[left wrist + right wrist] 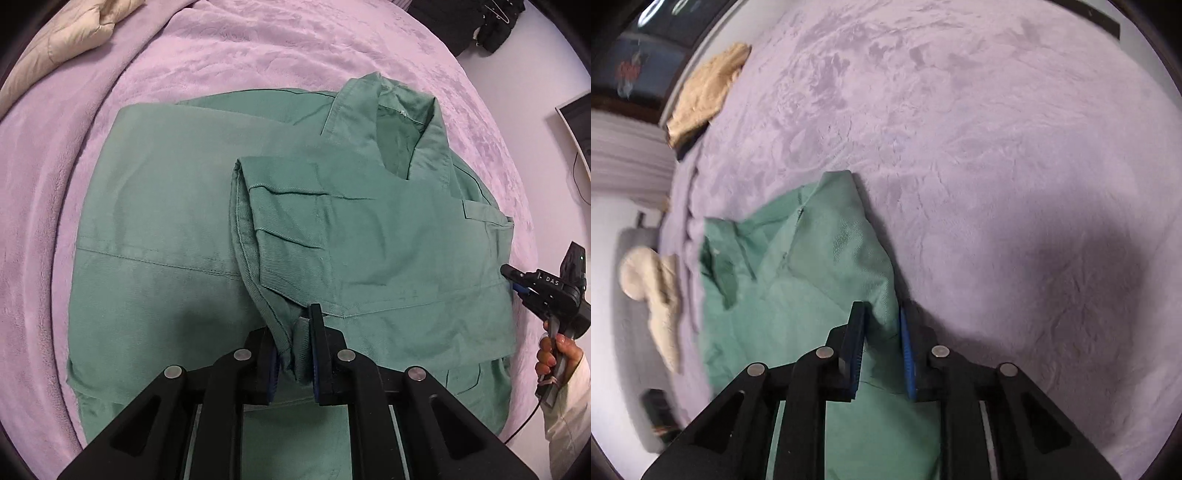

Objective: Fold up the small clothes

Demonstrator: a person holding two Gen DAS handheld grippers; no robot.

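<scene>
Left wrist view: your left tongs (295,343) are clenched on the cuff of the green shirt (369,236), which lies on the lilac bed (221,55) with that sleeve already across its body. Your right tongs (881,350) pinch its edge; I'd say about halfway, cross-folds remaining.

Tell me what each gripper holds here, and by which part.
Left gripper pinches the folded-over sleeve end of the green cotton collared shirt. Right gripper clamps a raised fold at that shirt's edge.
</scene>
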